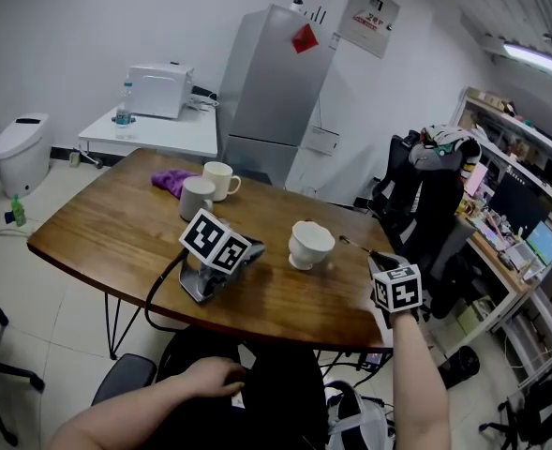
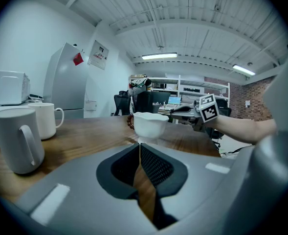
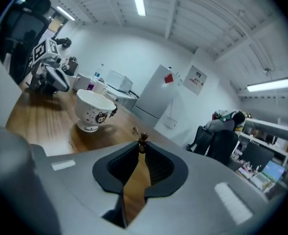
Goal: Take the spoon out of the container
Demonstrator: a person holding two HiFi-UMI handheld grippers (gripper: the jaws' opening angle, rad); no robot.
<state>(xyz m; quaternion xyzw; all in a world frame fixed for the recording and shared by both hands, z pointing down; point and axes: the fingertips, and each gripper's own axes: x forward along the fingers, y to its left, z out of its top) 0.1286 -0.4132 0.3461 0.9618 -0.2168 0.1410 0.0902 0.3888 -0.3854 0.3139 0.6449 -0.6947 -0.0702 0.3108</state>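
Two grippers, right gripper (image 3: 142,152) squeezing its narrow fingers on the thin spoon (image 3: 143,139), spoon sticking out past the fingertips, white cup (image 1: 310,244) sitting apart to their left, left gripper (image 2: 140,145) lying on the table (image 1: 116,223), fingers pressing together, holding nothing.

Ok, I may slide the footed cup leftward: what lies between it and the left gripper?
Only bare wooden table lies between the left gripper and the footed cup; the head view and the left gripper view both show it.
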